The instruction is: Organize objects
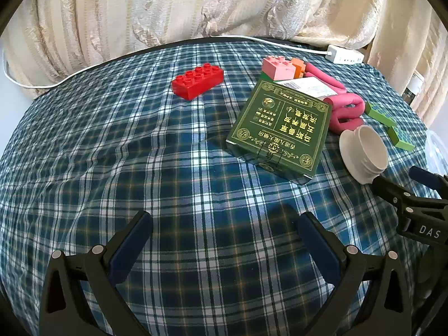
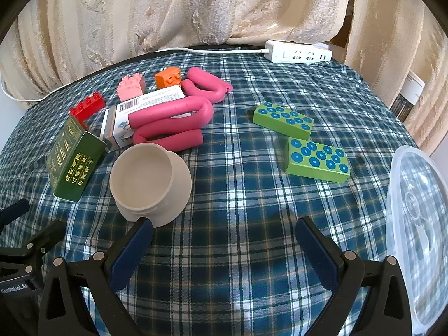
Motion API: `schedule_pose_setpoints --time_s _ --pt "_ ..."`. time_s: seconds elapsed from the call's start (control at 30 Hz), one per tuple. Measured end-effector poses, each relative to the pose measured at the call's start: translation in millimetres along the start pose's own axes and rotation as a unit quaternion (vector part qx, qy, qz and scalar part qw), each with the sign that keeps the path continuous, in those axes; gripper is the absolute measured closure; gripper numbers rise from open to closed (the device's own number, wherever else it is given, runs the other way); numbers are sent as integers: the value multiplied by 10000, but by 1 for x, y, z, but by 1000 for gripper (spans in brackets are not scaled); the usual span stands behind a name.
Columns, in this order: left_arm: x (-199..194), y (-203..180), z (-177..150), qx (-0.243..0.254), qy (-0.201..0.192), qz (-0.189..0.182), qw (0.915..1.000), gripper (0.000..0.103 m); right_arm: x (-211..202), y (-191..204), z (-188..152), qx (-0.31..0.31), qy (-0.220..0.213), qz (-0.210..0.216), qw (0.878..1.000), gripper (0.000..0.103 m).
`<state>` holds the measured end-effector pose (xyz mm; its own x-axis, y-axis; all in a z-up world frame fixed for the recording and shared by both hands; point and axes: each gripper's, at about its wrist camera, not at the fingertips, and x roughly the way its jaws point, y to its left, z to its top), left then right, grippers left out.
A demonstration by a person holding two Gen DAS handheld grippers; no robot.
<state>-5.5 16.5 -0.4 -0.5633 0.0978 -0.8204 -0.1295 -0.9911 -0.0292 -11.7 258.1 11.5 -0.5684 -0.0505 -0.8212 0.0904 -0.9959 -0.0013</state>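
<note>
My left gripper is open and empty above the plaid cloth. A red brick lies ahead, a green box to its right. My right gripper is open and empty; its left finger is close to a white cup lying tilted. Pink foam tubing lies on a white box. Two green dotted blocks lie right of centre. A pink brick and an orange brick sit behind. The right gripper shows in the left wrist view.
A clear plastic container stands at the right edge. A white power strip with its cable lies at the table's far edge. Cream curtains hang behind. The left gripper shows at lower left in the right wrist view.
</note>
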Motion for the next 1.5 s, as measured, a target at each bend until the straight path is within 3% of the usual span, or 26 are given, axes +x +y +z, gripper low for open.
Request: schedule_pose_setpoints --time_s 0.23,0.47,0.7,0.8,0.83,1.07,1.5 --pt "0 5 2 8 16 -82 10000 0 -4 11 -4 -346 -29 348 9988 1" --pt "-7 12 -1 -169 -124 -27 9998 10 -15 31 10 -531 -298 540 9967 5" --pt "-16 15 0 -233 -304 -77 9992 10 0 44 21 -652 -179 660 9955 30" --pt "-17 15 1 -228 -333 -182 9990 10 3 43 22 -612 -180 728 9953 35" --pt "-18 15 2 -236 -349 -220 9989 10 2 43 21 -601 -210 733 9953 41" --pt "-27 14 3 -330 -549 -532 9965 10 -5 29 16 -423 -319 837 9951 41" --pt "-31 -16 27 265 -630 -473 9965 9 -20 0 -4 -127 -442 1072 9932 41"
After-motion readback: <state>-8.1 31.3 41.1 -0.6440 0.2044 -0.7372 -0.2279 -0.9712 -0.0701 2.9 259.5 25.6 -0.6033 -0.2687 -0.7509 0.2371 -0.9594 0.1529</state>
